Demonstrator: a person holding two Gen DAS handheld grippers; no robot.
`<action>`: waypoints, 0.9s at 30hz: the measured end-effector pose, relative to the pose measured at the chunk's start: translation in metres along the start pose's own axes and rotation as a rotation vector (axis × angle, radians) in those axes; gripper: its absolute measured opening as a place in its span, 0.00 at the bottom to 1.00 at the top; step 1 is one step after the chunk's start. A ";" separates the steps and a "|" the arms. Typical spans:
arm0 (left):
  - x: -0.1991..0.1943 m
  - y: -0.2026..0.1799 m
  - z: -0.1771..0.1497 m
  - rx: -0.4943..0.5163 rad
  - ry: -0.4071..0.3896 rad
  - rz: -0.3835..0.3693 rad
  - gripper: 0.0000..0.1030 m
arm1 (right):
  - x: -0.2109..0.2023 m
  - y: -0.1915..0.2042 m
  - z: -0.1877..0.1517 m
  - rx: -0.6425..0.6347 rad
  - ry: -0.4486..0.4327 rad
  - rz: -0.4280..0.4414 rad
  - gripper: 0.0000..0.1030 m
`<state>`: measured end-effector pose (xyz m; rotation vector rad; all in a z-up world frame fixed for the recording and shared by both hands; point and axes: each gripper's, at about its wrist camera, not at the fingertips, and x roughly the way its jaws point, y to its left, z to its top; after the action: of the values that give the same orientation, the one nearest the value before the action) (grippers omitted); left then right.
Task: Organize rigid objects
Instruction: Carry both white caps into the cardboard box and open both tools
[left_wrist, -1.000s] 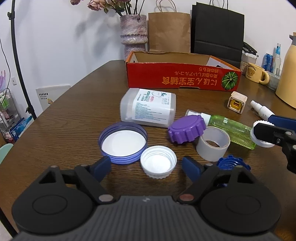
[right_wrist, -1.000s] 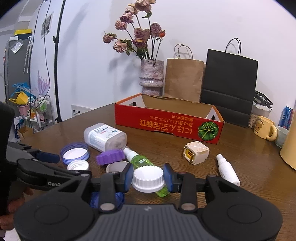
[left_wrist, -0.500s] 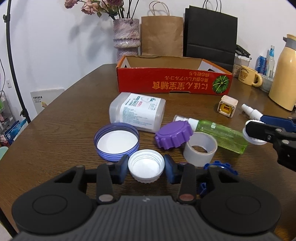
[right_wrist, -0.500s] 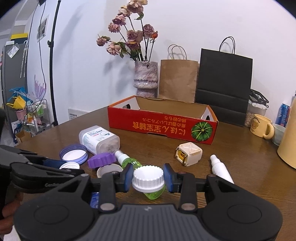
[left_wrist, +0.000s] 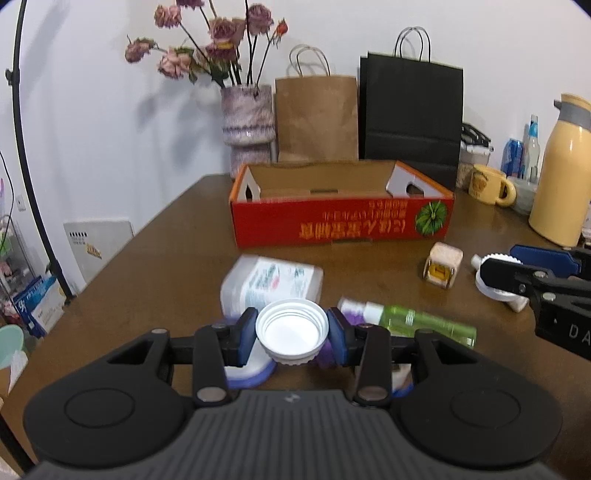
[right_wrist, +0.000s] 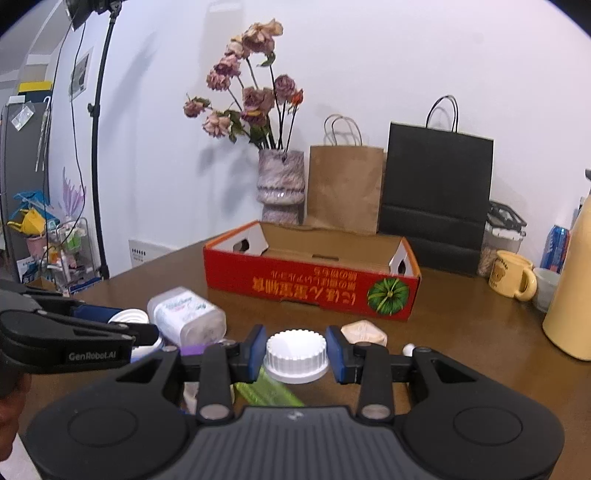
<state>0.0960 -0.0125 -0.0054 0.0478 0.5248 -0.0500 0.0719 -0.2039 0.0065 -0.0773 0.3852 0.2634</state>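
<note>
Two caps held above the surface, red box ahead.

The red cardboard box (left_wrist: 340, 221) sits open at frame centre on the brown surface (left_wrist: 166, 258). The left gripper (left_wrist: 291, 334) has its fingers closed on an upturned white cap (left_wrist: 291, 332) at lower centre; the right gripper (right_wrist: 296, 352) likewise clamps a ribbed white cap (right_wrist: 296, 354). Judged best: carry each cap level, clear the box's near wall, then open over its floor.

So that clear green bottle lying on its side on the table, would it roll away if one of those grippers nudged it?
Probably, if pushed from the side: the green bottle looks round and lies flat on the smooth table. It likely stays stiff, being clear hard-looking plastic. The green liquid inside may give it some weight, so it may not roll far.
</note>
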 end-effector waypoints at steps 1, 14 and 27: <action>-0.001 0.000 0.004 -0.001 -0.010 0.000 0.40 | 0.000 -0.001 0.003 -0.001 -0.008 -0.003 0.34; 0.005 -0.006 0.063 -0.025 -0.120 -0.015 0.40 | 0.019 -0.015 0.050 0.027 -0.090 -0.031 0.34; 0.040 -0.005 0.111 -0.082 -0.167 -0.014 0.40 | 0.064 -0.033 0.094 0.056 -0.148 -0.069 0.34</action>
<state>0.1857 -0.0252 0.0706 -0.0400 0.3599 -0.0455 0.1723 -0.2083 0.0700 -0.0159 0.2421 0.1888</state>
